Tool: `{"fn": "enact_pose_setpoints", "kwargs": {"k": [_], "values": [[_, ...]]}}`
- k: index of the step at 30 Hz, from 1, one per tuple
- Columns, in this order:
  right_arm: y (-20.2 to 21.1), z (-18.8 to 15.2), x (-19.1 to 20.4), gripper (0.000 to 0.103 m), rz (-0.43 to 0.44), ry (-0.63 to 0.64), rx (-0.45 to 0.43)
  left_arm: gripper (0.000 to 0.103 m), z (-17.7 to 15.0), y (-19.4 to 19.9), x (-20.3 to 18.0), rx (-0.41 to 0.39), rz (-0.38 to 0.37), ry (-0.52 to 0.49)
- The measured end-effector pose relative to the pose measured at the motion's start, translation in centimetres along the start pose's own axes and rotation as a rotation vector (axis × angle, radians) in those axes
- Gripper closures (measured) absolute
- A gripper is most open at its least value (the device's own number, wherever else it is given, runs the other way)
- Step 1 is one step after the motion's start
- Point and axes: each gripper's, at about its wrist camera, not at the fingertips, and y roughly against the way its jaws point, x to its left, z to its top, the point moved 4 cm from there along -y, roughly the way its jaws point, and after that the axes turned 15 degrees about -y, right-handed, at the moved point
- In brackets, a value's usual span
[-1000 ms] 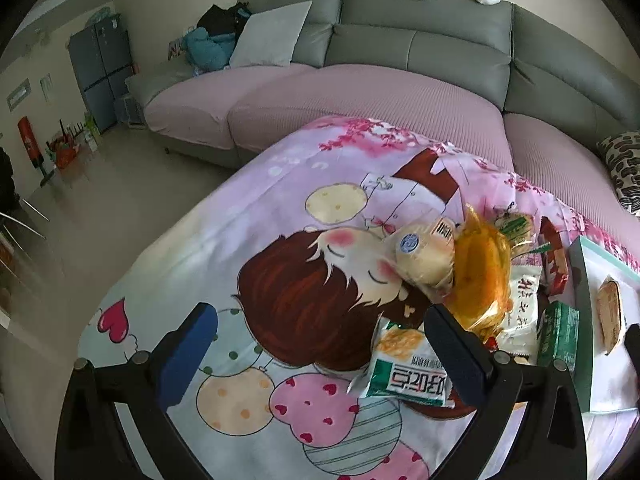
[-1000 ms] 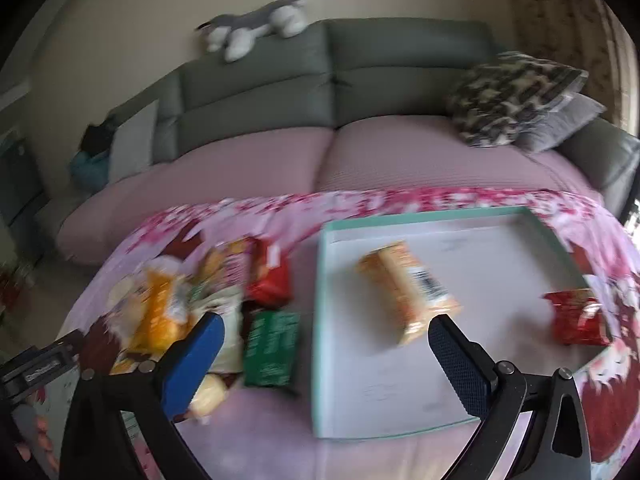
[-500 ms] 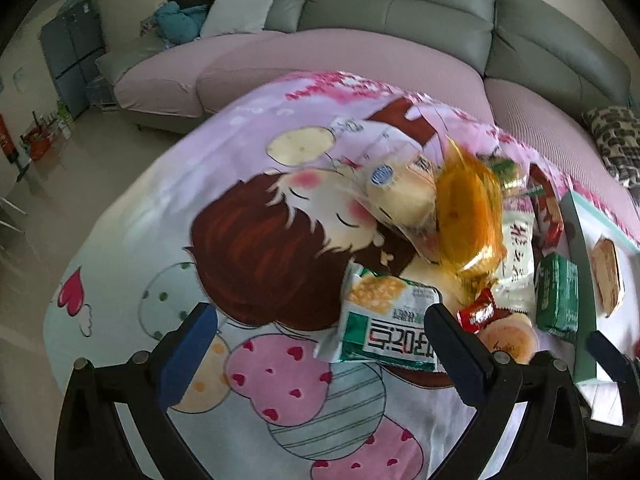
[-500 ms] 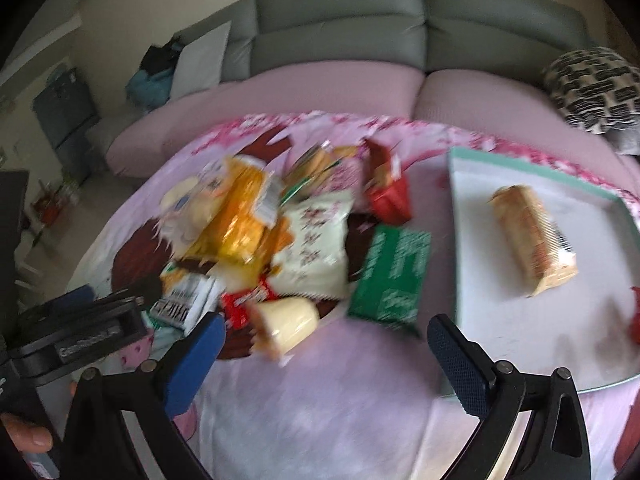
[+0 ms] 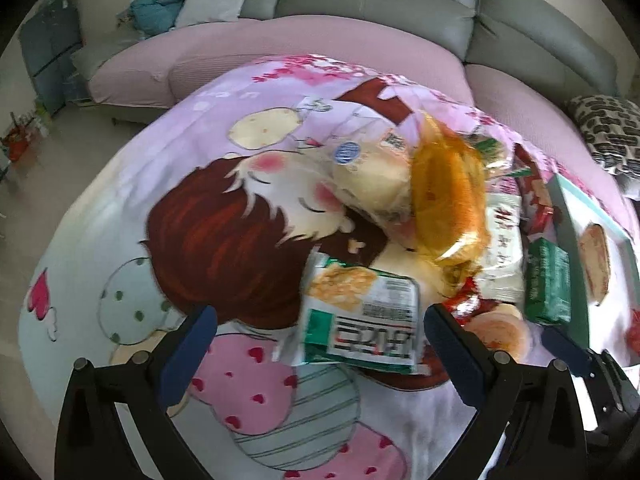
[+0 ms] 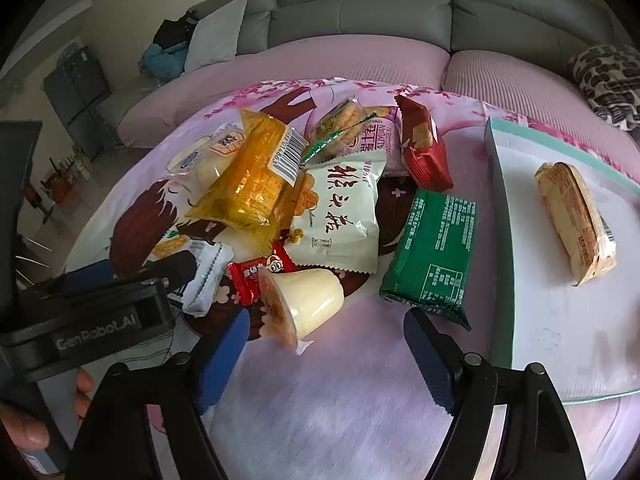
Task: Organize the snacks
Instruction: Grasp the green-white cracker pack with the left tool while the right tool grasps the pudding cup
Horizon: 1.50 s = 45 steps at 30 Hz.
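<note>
The tray is taken as the landmark. Inside it one wrapped biscuit roll is seen lying on the white floor; a red item at the tray's near edge is glimpsed in the left wrist view only, too blurred to identify. Everything else is found outside the tray, to its left, on the cartoon cloth: a green pack just beside the tray wall, a red pack beyond it, a white bag further left, a yellow bag partly overlapping the white bag, a bun at the far left of the pile, a small red sachet and a jelly cup on its side at the near edge of the pile. A green-and-white packet is noted furthest from the tray. The right gripper is held spread wide and empty, just short of the jelly cup, nothing being touched. The left gripper is likewise spread wide and empty, with the green-and-white packet lying ahead between its fingers; contact cannot be confirmed. The task is judged to be at an early stage: most of the snacks remain unsorted, and the jelly cup appears the likeliest next pick.
</note>
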Motion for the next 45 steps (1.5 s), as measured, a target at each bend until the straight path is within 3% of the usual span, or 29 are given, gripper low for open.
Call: {"fn": "enact_pose_setpoints", "kwargs": {"k": [7,10,14,20,31,37,39,41,42,43,45], "values": [[-0.3,0.0,0.3,0.025,-0.014,0.023,-0.01,0.0,-0.4,-1.4,-0.6,0.057,0.029,-0.016],[-0.5,-0.1,0.5,0.034,0.019,0.025,0.009,0.0,-0.4,-1.2,0.4,0.055,0.051,0.01],[-0.8,-0.2,0.5,0.034,0.018,0.025,0.011,0.0,-0.6,-1.3,1.8,0.066,0.086,0.05],[-1.2,-0.1,0.7,0.034,0.042,0.015,0.011,0.0,-1.1,-1.4,3.1,0.071,0.081,0.095],[-2.0,0.2,0.6,0.034,0.043,-0.005,-0.003,0.0,-1.4,-2.6,2.2,0.108,0.134,0.047],[-1.8,0.5,0.1,0.054,0.038,-0.022,-0.021,0.001,-1.2,-2.3,2.1,0.091,0.126,0.048],[-1.6,0.5,0.0,0.057,0.042,-0.024,-0.02,0.002,-1.0,-2.0,2.0,0.072,0.115,0.041],[-1.6,0.5,0.2,0.057,0.037,-0.018,-0.02,0.009,-0.8,-1.6,1.9,0.051,0.114,0.043],[-1.6,0.5,0.2,0.057,0.036,-0.017,-0.021,0.023,-0.7,-1.5,1.7,0.046,0.102,0.04],[-1.6,0.5,0.2,0.057,0.037,-0.017,-0.022,0.029,-0.6,-1.5,1.6,0.042,0.082,0.039],[-1.3,0.5,0.2,0.057,0.04,-0.021,-0.026,0.029,-0.6,-1.5,1.4,0.042,0.078,0.034]]}}
